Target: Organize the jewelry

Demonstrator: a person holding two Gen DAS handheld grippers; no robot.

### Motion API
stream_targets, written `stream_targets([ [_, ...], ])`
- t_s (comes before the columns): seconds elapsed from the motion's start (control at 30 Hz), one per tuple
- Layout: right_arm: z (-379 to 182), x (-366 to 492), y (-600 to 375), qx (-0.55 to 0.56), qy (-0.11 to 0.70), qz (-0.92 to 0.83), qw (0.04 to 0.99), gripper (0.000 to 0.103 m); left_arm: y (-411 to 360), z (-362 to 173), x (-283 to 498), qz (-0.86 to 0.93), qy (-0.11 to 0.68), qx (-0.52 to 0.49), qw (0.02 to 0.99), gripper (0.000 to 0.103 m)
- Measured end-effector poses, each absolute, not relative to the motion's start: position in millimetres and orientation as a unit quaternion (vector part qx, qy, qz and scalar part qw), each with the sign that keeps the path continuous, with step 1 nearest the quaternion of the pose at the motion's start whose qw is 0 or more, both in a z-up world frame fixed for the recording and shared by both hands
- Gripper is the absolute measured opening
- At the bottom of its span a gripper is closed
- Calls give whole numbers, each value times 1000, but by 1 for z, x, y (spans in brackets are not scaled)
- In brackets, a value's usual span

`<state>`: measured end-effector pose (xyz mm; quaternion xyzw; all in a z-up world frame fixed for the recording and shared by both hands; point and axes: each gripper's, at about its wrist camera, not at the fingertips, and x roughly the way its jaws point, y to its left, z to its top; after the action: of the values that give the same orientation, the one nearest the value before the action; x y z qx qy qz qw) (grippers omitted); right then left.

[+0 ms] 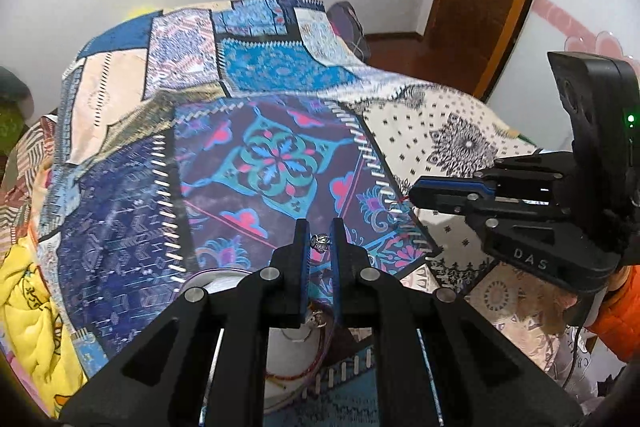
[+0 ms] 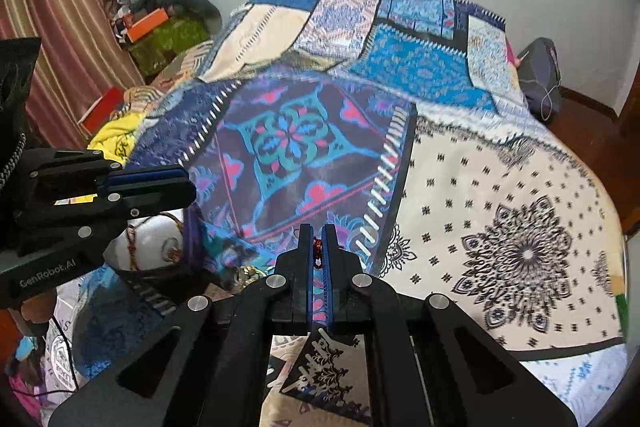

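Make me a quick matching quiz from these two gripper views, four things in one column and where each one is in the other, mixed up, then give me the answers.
Things:
1. silver ring
2. red cord
3. white bowl
4. orange box

Places:
A. beside the striped curtain, off the bed
B. between the left gripper fingertips
C. on the quilt, under the left gripper's body
D. pinched in the right gripper

Pairs: 1-B, 2-D, 3-C, 4-A

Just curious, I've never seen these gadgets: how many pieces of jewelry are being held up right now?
2. A small silver ring sits pinched in the left tool; a red beaded piece is clamped in the right tool. More jewelry lies in the white bowl below, partly hidden.
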<state>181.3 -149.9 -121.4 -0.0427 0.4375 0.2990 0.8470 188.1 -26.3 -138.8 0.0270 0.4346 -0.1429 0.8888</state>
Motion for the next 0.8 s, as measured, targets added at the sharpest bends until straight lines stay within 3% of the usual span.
stream_targets([
  [0.47, -62, 157, -135, -47, 378, 310, 871, 4, 1, -98, 150, -125, 388, 12, 913, 8],
  [0.8, -49, 137, -103, -53, 363, 337, 867, 4, 27, -83, 125, -108, 373, 10, 922, 8],
])
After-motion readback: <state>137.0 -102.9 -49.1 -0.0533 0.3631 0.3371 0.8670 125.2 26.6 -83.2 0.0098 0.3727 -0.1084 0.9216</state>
